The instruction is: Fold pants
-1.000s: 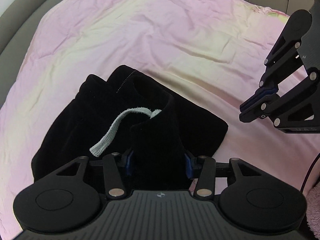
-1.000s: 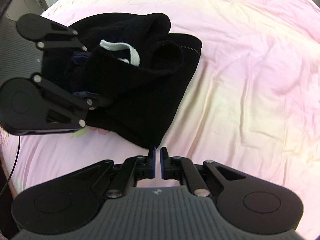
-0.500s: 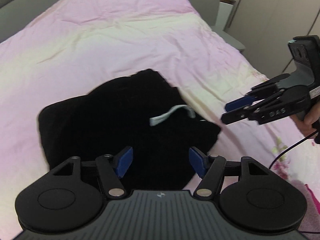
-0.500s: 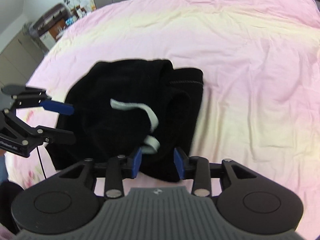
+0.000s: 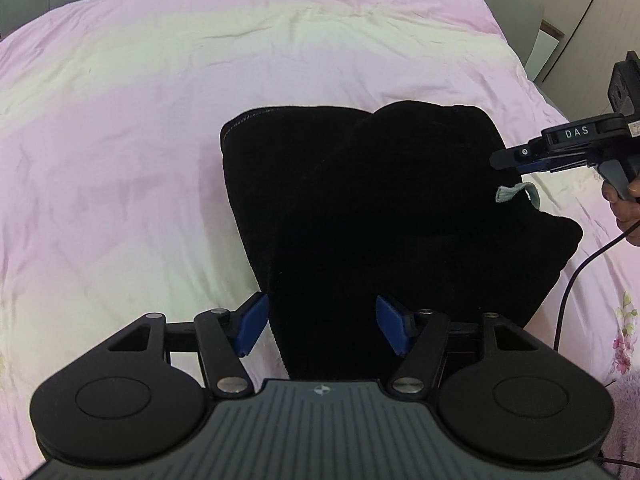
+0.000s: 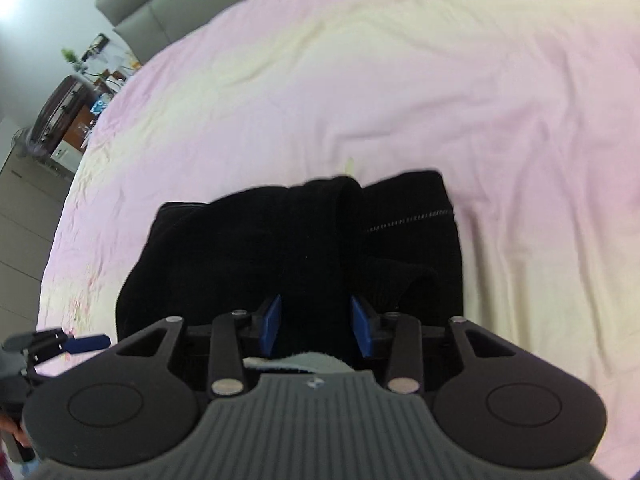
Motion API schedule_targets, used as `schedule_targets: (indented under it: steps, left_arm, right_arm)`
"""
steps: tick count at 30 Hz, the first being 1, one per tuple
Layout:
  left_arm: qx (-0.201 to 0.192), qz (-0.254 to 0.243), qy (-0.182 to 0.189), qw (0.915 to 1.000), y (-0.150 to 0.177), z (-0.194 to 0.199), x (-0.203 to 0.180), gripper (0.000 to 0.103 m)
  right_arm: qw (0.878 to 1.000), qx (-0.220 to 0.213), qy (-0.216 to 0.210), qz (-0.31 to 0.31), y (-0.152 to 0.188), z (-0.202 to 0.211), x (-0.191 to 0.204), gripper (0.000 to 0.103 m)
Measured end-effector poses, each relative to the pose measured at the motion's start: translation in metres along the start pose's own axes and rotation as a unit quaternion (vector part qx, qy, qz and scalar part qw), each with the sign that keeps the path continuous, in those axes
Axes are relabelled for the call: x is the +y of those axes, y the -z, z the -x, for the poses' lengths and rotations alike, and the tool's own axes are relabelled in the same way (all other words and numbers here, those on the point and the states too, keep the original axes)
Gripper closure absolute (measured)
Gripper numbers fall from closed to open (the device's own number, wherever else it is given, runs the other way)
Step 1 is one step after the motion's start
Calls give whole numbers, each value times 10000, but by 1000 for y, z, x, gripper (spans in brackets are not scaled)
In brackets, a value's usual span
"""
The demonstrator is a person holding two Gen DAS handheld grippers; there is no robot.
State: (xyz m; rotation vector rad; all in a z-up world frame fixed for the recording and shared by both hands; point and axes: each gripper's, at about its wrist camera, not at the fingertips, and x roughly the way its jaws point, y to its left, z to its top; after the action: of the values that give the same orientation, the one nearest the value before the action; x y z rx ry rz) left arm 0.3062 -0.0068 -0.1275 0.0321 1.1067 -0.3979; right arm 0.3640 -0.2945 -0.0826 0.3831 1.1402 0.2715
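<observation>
1. The left gripper (image 5: pixel 320 330) hangs over the near end of the black pants (image 5: pixel 372 216), its blue pads standing wide apart. Dark cloth lies between them, but neither pad appears to press on it, so it holds nothing.

2. The right gripper (image 6: pixel 316 330) stands about half open at the opposite end of the bundle; its jaws have just been opening. Black fabric sits between the pads and a pale drawstring (image 6: pixel 304 362) lies just under them. No pad visibly pinches either one.

3. In the left wrist view, the right gripper (image 5: pixel 520 162) reaches in from the right edge with a person's hand (image 5: pixel 628 208) behind it. The pale drawstring (image 5: pixel 516 192) curls out of the cloth just below its tips.

4. With one gripper at each end and both parted, the stance reads as a release after a fold, or a fresh reach for the two ends. Which of these it is cannot be told.

5. The pants lie in a thick, lumpy, roughly rectangular bundle, with a stitched hem (image 6: pixel 408 220) showing at the far side. The fold looks largely made, though the top layer bulges rather than lying flat.

6. The bundle rests on a pink and pale yellow bedsheet (image 5: pixel 160 120), lightly wrinkled, with a flower print near the right edge.

7. Beyond the bed are a grey padded headboard (image 6: pixel 140 12), a cluttered side table (image 6: pixel 80 96) and pale cupboard doors (image 5: pixel 592 20).
</observation>
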Motion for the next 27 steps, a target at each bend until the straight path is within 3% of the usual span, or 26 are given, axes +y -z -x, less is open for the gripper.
schedule_targets:
  steps: [2, 4, 6, 7, 9, 12, 16, 20, 27]
  left_arm:
    - [60, 79, 105, 9999, 1, -8, 4, 30]
    - [95, 136, 204, 9997, 3, -13, 6, 30]
    - [84, 190, 270, 9994, 2, -14, 6, 31]
    - [80, 208, 298, 9993, 2, -14, 5, 31]
    - [48, 183, 303, 9994, 1, -12, 3, 32]
    - [-55, 130, 398, 9991, 3, 0, 2, 32]
    - [-233, 145, 573, 9980, 2, 18, 3, 32]
    - [-108, 104, 392, 9991, 1, 13, -3, 34]
    - [426, 138, -24, 9990, 15, -40, -14, 35]
  right_arm:
    - [9997, 65, -56, -216, 0, -7, -4, 51]
    - [9996, 105, -36, -247, 2, -18, -3, 49]
    - [9999, 81, 132, 53, 4, -20, 5, 64]
    - [9996, 31, 177, 201, 6, -16, 9, 65]
    - [9987, -164, 234, 421, 9, -3, 16, 97]
    - [9977, -449, -142, 487, 13, 39, 26, 99]
    - [9963, -549, -125, 656, 25, 81, 28, 100]
    - [9987, -285, 357, 208, 39, 56, -12, 100]
    - [9983, -357, 457, -113, 47, 12, -39, 93]
